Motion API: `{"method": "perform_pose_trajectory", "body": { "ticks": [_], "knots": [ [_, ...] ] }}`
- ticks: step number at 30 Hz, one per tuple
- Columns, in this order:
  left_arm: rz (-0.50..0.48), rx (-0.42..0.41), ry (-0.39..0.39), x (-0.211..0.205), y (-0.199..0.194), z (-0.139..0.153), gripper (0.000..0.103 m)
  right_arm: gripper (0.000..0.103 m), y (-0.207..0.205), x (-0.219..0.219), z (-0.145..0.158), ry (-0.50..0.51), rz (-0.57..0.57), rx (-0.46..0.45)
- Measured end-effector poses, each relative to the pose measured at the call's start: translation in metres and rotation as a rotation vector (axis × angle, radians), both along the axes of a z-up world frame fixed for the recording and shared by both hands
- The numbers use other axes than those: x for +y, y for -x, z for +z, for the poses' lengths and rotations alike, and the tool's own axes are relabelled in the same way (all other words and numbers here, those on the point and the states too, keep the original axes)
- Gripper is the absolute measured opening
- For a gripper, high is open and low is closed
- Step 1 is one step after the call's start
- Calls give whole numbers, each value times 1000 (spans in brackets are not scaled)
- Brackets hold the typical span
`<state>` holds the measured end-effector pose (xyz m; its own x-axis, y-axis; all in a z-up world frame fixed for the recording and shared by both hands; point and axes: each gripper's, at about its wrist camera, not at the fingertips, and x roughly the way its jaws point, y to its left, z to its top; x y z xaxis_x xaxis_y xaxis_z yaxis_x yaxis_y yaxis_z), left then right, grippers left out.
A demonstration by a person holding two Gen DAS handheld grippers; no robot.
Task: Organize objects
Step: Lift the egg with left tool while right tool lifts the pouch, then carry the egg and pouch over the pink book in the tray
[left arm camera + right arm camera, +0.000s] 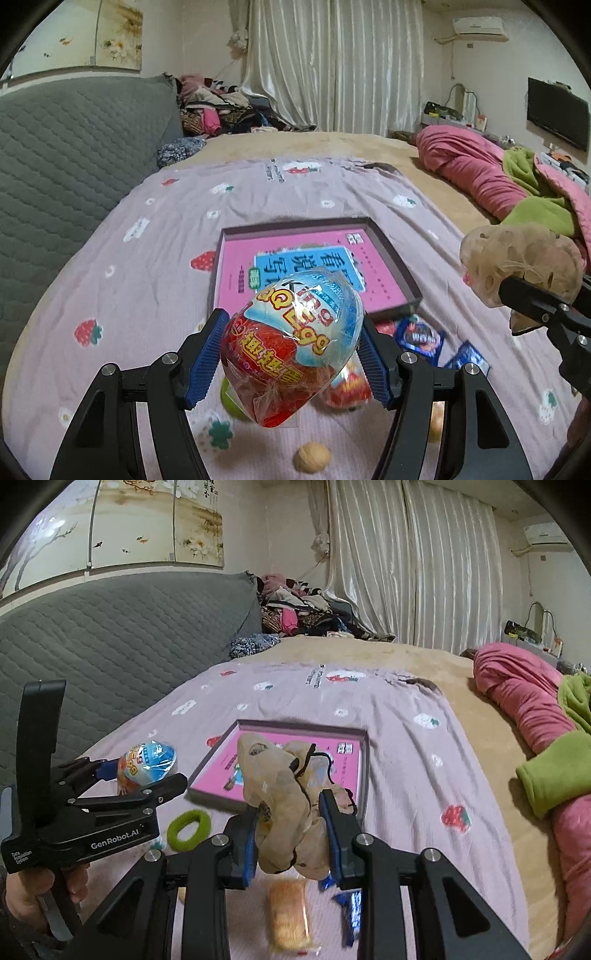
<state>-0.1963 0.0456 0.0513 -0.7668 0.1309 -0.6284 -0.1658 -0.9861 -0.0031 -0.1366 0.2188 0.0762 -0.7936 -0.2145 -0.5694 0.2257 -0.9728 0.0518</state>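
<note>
Crinkly foil-wrapped egg [291, 347]; floppy sheer scrunchie [291, 805]

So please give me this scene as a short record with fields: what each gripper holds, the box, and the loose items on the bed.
left gripper: shut on wrapped toy egg, held above the bedsheet
right gripper: shut on beige scrunchie
box: open, shallow, pink book inside, on the strawberry bedsheet
loose items: green hair tie, walnut, biscuit pack, blue snack packets
</note>
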Motion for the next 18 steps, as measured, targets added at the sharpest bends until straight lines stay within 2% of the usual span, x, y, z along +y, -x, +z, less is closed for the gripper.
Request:
{"method": "perform_pose_trajectory", "body": {
  "ticks": [7,18],
  "knots": [
    [9,-8,13,2,46,15,69,30,44,-5,10,-53,9,1],
    [36,-52,15,4,126,16,69,30,125,5,7,14,-11,-51]
  ]
}}
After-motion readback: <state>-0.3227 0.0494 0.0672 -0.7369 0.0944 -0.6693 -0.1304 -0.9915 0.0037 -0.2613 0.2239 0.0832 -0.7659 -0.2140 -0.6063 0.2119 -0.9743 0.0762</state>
